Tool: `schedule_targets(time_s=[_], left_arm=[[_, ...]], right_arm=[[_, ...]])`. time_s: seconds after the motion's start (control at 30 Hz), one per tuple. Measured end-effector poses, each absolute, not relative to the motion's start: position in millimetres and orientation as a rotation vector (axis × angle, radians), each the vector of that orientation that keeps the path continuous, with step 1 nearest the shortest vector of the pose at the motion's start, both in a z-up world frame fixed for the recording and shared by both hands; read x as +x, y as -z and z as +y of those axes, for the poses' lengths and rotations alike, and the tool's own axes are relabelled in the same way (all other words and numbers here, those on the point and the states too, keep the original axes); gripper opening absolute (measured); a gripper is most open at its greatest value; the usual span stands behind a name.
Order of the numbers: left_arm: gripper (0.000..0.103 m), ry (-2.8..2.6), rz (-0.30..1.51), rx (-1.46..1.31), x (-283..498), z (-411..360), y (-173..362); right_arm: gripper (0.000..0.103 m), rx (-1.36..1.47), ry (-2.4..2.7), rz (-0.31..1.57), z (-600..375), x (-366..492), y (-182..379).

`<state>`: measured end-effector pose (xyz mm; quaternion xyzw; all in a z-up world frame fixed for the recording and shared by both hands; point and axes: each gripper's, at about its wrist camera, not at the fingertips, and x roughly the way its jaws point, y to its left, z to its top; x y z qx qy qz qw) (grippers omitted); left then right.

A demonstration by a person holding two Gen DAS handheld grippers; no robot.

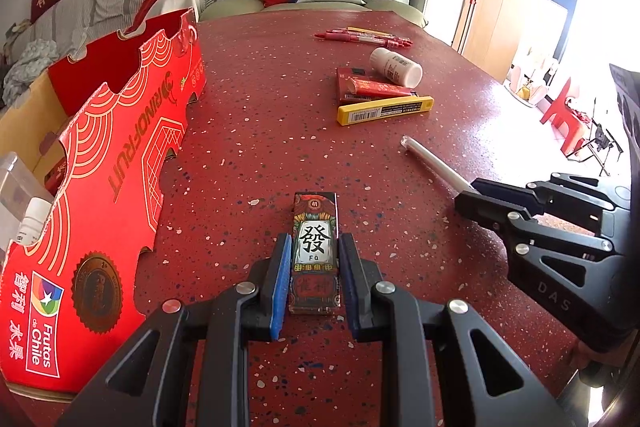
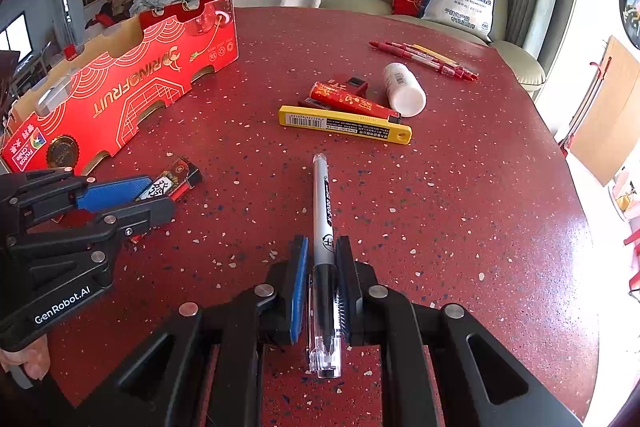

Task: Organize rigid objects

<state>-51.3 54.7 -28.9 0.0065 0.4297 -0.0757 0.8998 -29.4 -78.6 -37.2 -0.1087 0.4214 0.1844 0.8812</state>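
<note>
My left tongs [image 1: 315, 279] clamp the mahjong-print box [image 1: 316, 255] and my right tongs [image 2: 322, 285] clamp the pen [image 2: 324, 247], both low over the table [image 1: 260, 107]; blade case [image 2: 344, 125], bottle [image 2: 404, 89] and far pens [image 2: 424, 61] are not yet in the red carton [image 1: 120, 147].

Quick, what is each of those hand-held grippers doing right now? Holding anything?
Left hand-held gripper: closed on the mahjong-print box.
Right hand-held gripper: closed on the pen.

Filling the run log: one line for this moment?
left gripper: shut on mahjong box | right gripper: shut on pen | both on table
</note>
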Motion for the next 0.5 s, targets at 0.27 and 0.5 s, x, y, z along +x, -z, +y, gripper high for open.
schedule_targets(time_s=[0.27, 0.5], left_arm=[[0.025, 0.155, 0.889, 0.013, -51.0, 55.1, 28.6], [0.025, 0.153, 0.889, 0.015, -50.7, 56.8, 27.9]], right_arm=[[0.015, -0.227, -0.384, 0.877, -78.7, -29.1, 36.8], [0.015, -0.226, -0.385, 0.873, -79.4, -29.4, 36.2]])
